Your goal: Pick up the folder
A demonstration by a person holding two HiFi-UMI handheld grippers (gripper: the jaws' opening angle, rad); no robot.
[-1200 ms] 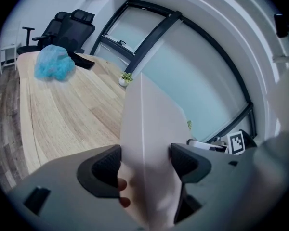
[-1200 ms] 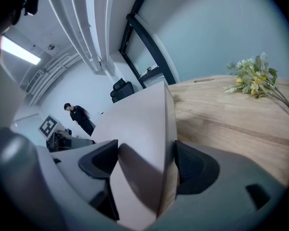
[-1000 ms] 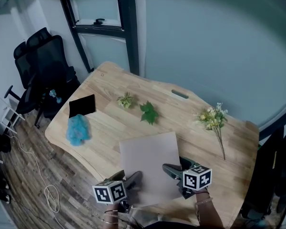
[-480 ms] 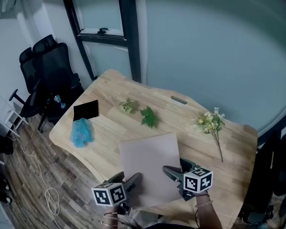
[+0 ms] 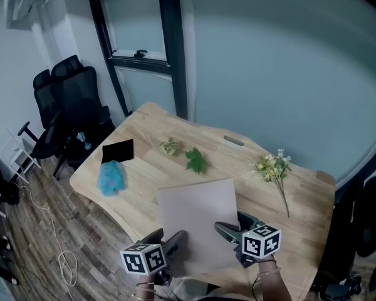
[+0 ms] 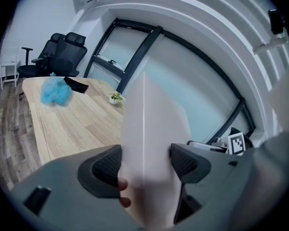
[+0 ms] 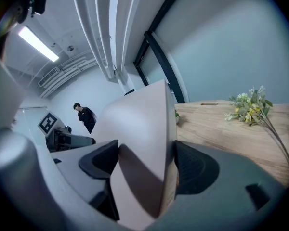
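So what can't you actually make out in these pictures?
- Folder contents: closed, every view.
- Table beneath it: head view, covered.
- Flat black thing: head view, too small to identify.
- Distant person: right gripper view, too small for detail.

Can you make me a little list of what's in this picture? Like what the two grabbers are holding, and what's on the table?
folder: pale, plain, held at its near edge
left gripper: shut on folder
right gripper: shut on folder
table: light wood
on table, left end: blue fluff, black card
on table, middle: small plant, leaf
on table, right: flowers
beside table: black chairs
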